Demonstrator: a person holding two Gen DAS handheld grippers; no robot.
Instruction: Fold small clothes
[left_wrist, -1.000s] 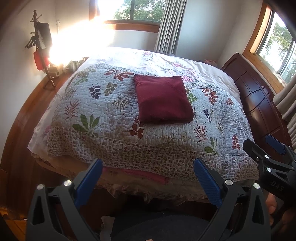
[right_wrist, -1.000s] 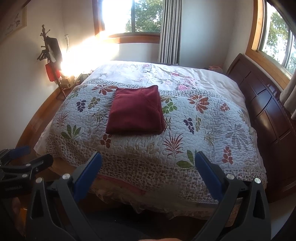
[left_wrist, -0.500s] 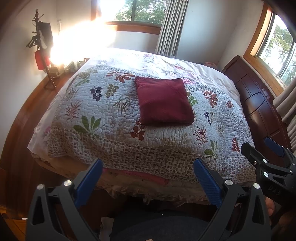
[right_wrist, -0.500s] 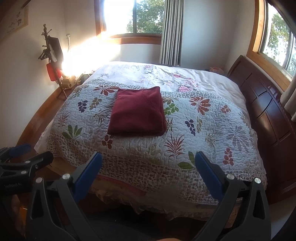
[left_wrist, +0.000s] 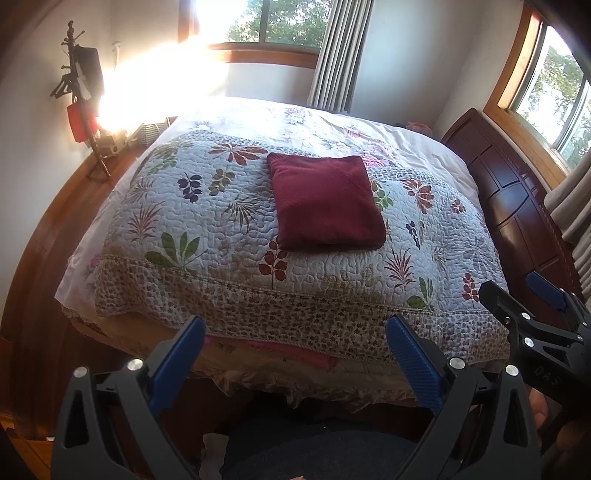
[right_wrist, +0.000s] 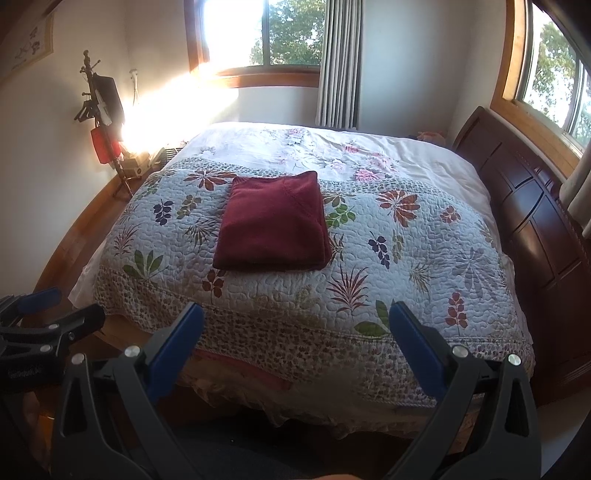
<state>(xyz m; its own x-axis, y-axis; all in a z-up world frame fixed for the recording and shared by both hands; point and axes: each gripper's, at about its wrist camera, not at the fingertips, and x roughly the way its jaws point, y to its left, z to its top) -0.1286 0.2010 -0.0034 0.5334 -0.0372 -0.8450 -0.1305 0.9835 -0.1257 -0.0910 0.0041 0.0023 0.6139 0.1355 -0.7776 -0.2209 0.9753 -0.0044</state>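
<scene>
Garment: a dark red cloth, folded into a flat, nearly square packet, lies on the floral quilt in the middle of the bed.
Garment's axis: its slightly longer side runs from the quilt's near edge toward the far window; the thick folded edge faces the near edge, and a diagonal seam crosses its top.
Garment from the right wrist: the same packet sits left of centre, square to the quilt's border.
Left gripper: released, blue-padded fingers spread wide, empty, held off the bed's near edge, well apart from the cloth.
Right gripper: likewise spread wide and empty, short of the bed.
Surroundings: dark wooden headboard on the right; striped curtain by the far window.
</scene>
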